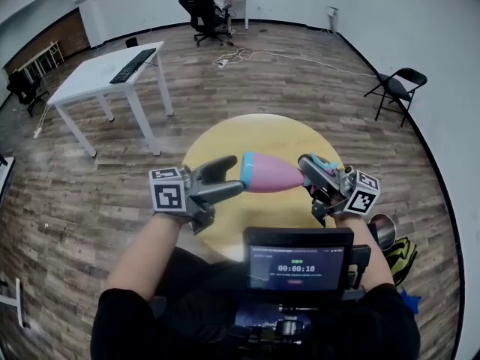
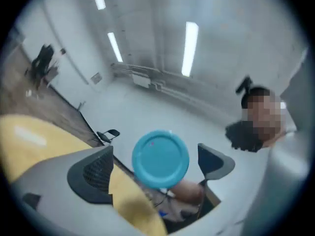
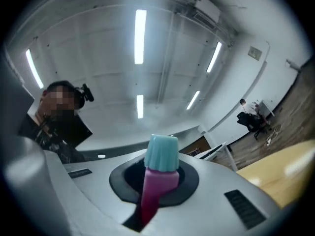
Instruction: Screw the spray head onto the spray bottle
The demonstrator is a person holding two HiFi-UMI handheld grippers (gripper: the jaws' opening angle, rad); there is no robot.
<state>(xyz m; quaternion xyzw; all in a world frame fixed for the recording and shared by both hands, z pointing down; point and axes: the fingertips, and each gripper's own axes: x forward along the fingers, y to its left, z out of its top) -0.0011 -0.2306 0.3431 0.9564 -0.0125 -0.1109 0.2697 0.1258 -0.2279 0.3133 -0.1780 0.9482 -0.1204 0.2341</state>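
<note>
heads up: the left gripper (image 1: 227,177) at 9 o'clock has its jaws apart round the blue base (image 2: 160,159) of the pink spray bottle (image 1: 271,174), and the right gripper (image 1: 315,172) at 3 o'clock is clamped on the spray head (image 3: 160,176), so a twist probably just spins the bottle or drops it on the yellow table (image 1: 225,137).

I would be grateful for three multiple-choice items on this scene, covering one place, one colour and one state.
1. Where is the spray bottle?
A. on the yellow table
B. in the air between both tools
C. on the floor
2. What colour is the bottle's base?
A. blue
B. black
C. yellow
3. How is the right tool?
A. open, empty
B. shut on the spray head
C. out of view
Answers: B, it lies level between the left tool and the right tool; A, the round base shows blue; B, its jaws clamp the pink stem.
</note>
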